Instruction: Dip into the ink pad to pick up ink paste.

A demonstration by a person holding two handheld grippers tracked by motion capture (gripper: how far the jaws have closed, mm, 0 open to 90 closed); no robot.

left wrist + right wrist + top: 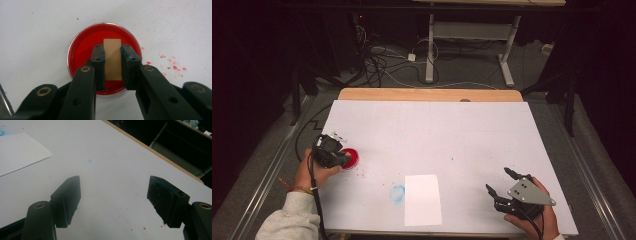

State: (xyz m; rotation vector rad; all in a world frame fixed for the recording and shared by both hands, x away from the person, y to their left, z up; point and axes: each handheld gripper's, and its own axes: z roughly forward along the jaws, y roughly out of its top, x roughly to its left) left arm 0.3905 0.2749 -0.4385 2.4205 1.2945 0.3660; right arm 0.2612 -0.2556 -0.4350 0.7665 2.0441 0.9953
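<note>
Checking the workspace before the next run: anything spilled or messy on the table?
Yes. Small red paint specks dot the white tabletop just beside the round red paint dish, where the left gripper holds a small wooden block. A smudged blue ring stain sits beside the white paper sheet. Nothing looks damaged.

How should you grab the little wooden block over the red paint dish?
By its two long flat sides, coming straight down from above, as the left gripper does: the small tan wooden block stands upright between the fingers over the round red paint dish.
</note>
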